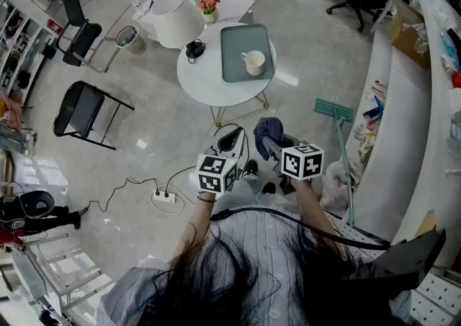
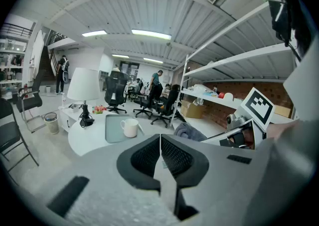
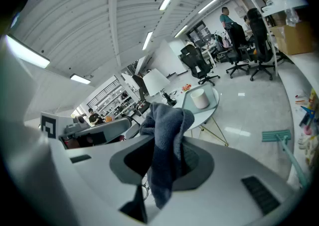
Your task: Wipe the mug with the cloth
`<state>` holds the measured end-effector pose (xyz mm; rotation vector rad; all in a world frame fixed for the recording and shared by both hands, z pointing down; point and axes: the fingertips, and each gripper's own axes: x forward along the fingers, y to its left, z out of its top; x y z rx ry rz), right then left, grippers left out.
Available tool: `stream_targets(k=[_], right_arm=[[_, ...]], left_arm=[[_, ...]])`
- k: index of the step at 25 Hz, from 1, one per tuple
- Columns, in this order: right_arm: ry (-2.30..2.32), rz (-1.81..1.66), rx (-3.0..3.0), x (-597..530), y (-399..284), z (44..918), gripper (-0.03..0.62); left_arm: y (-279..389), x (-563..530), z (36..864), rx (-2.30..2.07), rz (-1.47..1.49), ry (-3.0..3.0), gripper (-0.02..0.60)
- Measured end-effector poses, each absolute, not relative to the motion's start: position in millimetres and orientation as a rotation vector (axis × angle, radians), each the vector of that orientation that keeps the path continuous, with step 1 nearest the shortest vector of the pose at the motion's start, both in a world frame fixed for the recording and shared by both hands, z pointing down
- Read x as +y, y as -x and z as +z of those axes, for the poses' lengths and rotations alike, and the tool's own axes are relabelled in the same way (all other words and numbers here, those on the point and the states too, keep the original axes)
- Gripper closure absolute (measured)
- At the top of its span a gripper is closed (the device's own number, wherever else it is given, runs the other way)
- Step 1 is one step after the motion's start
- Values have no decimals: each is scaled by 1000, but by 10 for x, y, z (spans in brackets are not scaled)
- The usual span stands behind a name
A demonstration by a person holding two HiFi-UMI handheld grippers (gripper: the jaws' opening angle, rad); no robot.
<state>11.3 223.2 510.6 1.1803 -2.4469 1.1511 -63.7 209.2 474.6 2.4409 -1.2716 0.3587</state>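
Observation:
A cream mug (image 1: 253, 62) stands on a grey-green tray (image 1: 238, 47) on the round white table (image 1: 209, 83), well ahead of both grippers. The mug (image 2: 130, 127) also shows in the left gripper view, and the mug (image 3: 200, 97) shows far off in the right gripper view. My right gripper (image 1: 270, 146) is shut on a dark blue cloth (image 3: 167, 142), which bunches above the jaws and hangs below them; the cloth (image 1: 267, 132) is seen from above too. My left gripper (image 2: 160, 159) is shut and holds nothing. Both are held close to the person's body, short of the table.
A white lamp (image 1: 175, 20), a black object (image 1: 194, 49) and a small flower pot (image 1: 209, 6) are on the table's far side. A folding chair (image 1: 85, 110) stands left, a power strip (image 1: 165, 197) lies on the floor, and a mop (image 1: 336, 111) leans by the right counter.

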Motion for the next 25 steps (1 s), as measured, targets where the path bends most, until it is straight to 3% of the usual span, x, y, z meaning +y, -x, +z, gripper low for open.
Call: stream_targets(k=[25], right_arm=[[-1200,1212,-2432,1737,174,5095,500]], left_arm=[[986,1605,4800,-1266,370,-2424,561]])
